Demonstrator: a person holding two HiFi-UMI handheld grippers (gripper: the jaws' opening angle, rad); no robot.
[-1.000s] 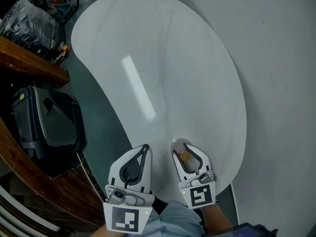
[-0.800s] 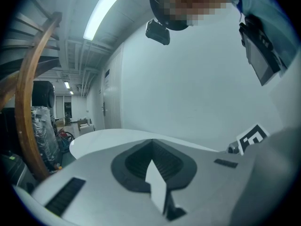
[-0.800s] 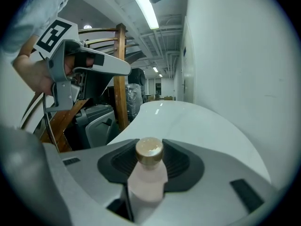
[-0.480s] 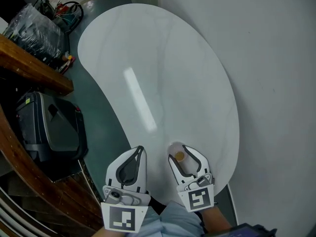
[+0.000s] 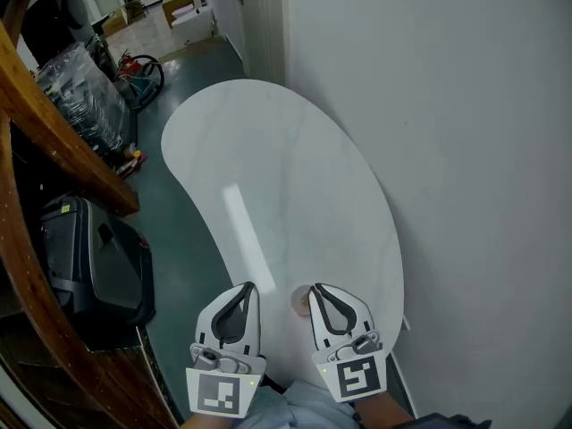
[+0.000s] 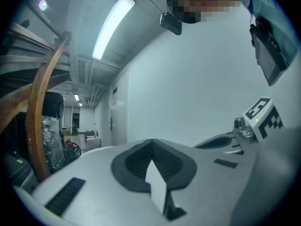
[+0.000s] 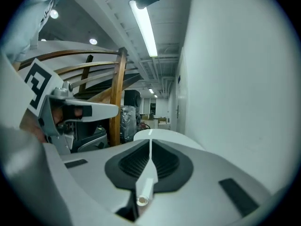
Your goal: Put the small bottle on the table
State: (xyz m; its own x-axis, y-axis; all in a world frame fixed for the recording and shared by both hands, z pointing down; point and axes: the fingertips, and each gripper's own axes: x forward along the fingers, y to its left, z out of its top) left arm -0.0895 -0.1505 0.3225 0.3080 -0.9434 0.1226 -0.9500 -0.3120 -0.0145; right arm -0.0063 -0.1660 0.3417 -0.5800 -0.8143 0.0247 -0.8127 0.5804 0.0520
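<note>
The small bottle [image 5: 302,302], clear with a tan cap, stands on the white bean-shaped table [image 5: 268,177] near its front end. It sits just left of my right gripper [image 5: 315,288], outside the jaws and partly hidden by them. That gripper's jaws are closing, with nothing between them, and in the right gripper view [image 7: 150,136] the tips meet. My left gripper [image 5: 248,286] hovers beside it over the table's front edge, shut and empty. The left gripper view [image 6: 151,142] shows its jaws together.
A white wall [image 5: 465,150] runs along the table's right side. On the dark floor to the left are a black case [image 5: 89,257], a curved wooden rail [image 5: 54,141] and a plastic-wrapped bundle [image 5: 89,96].
The bottle was between the right gripper's spread jaws; now it stands outside them and the jaws have come together. Both grippers have drawn back toward the table's front end.
</note>
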